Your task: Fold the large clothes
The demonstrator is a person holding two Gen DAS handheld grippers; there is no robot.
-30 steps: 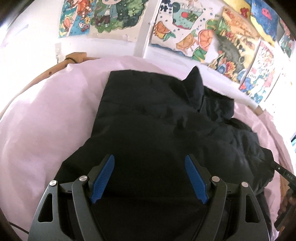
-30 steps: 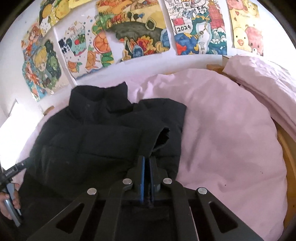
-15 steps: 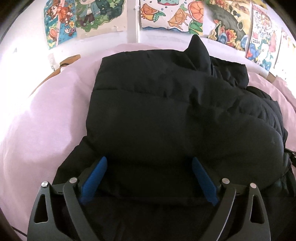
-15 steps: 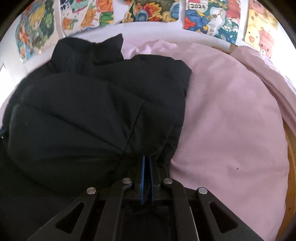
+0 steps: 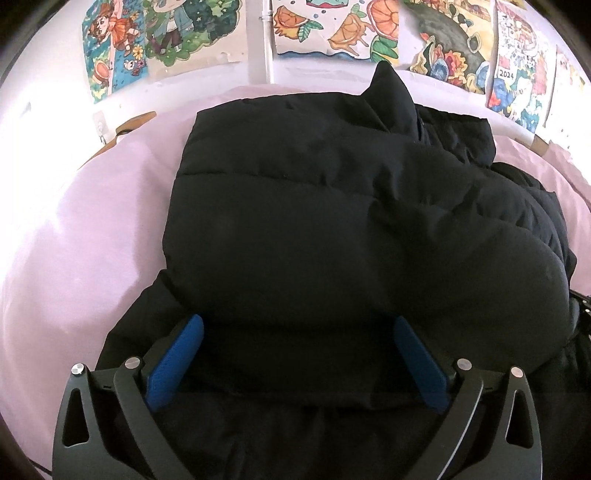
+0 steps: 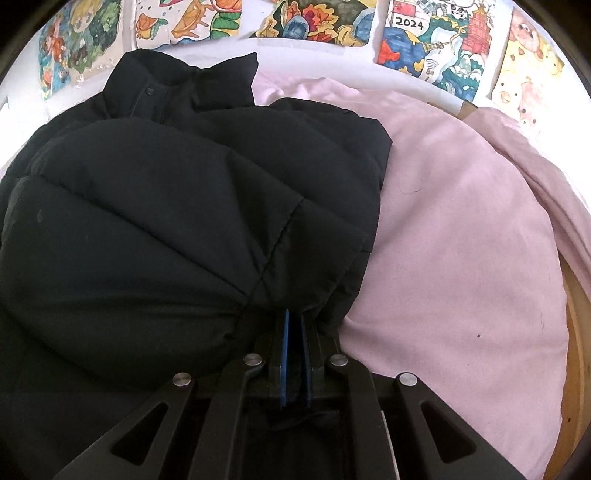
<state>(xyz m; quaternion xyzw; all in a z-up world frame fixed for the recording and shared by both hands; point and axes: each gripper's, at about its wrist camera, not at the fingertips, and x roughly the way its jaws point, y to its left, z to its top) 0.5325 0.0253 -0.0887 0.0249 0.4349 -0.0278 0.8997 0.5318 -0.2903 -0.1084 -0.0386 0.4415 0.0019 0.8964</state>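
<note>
A black puffer jacket (image 5: 314,229) lies on the pink bed sheet (image 5: 92,221), collar toward the wall, with its lower part folded up over the body. My left gripper (image 5: 295,332) is open, its blue pads (image 5: 173,362) wide apart, and the folded jacket edge sits between them. In the right wrist view the jacket (image 6: 166,206) fills the left half. My right gripper (image 6: 293,325) is shut on the jacket's fabric at the fold's right corner.
Colourful drawings (image 5: 332,26) hang on the white wall behind the bed. Pink sheet (image 6: 461,240) spreads to the right of the jacket, with a pink pillow (image 6: 546,177) at far right and a wooden bed frame (image 6: 576,350).
Both grippers have moved forward toward the collar, carrying the jacket's lower part up and over the body. The right gripper has stayed shut on the fabric; the left has stayed open.
</note>
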